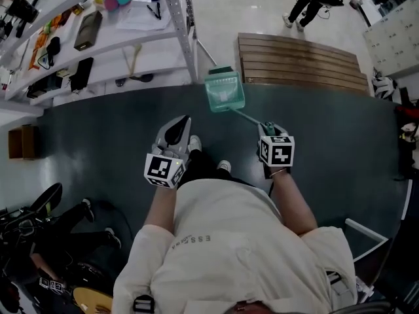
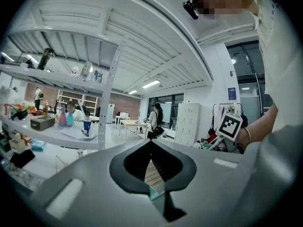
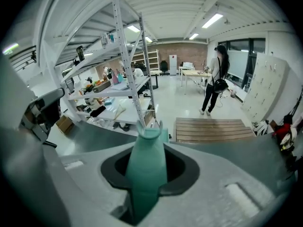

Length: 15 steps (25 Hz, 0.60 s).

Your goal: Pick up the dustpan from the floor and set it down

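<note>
One of two steps looks done. The right claw is clamped on the teal handle of the dustpan; its own view shows the handle filling the gap between the jaws. The pan end hangs forward of and below the claw, over the dark floor. It is close to the foot of the shelf and the near edge of the wooden platform. It appears clear of the floor, though contact at the far lip cannot be ruled out. The left claw is together and holds nothing. Remaining: setting the dustpan down and letting go. No set-down place is marked in view.
</note>
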{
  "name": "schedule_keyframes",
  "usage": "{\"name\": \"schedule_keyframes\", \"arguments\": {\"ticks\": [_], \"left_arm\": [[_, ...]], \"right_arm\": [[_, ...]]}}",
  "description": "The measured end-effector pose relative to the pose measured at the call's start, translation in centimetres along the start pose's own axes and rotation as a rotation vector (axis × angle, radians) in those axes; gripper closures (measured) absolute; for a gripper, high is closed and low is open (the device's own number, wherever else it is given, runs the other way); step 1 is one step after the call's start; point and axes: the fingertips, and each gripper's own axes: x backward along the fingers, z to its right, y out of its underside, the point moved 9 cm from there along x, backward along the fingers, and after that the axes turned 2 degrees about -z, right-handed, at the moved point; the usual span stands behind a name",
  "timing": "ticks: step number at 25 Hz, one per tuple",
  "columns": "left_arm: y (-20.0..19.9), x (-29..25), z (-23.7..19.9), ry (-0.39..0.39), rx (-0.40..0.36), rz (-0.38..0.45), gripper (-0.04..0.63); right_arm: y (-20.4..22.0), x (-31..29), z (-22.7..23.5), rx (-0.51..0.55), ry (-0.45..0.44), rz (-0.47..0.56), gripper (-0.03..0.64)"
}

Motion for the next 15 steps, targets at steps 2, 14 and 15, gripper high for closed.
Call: {"name": "schedule_keyframes", "arguments": {"ticks": [2, 14, 15], "left_arm": [[-0.1, -0.1, 0.3, 0.000, 0.001, 0.008, 0.586], [-0.2, -1.7, -0.6, -0.018, 0.051, 0.019, 0.586], [-0.1, -1.9, -0.9, -0.018, 0.062, 0.019, 0.586]], "right_arm": [[0.2, 0.2, 0.3, 0.004, 0.000, -0.003, 0.543], [0.3, -1.4, 1.5, -0.017, 0.023, -0.039, 0.543], [0.2, -1.9, 1.5, -0.021, 0.025, -0.047, 0.543]]}}
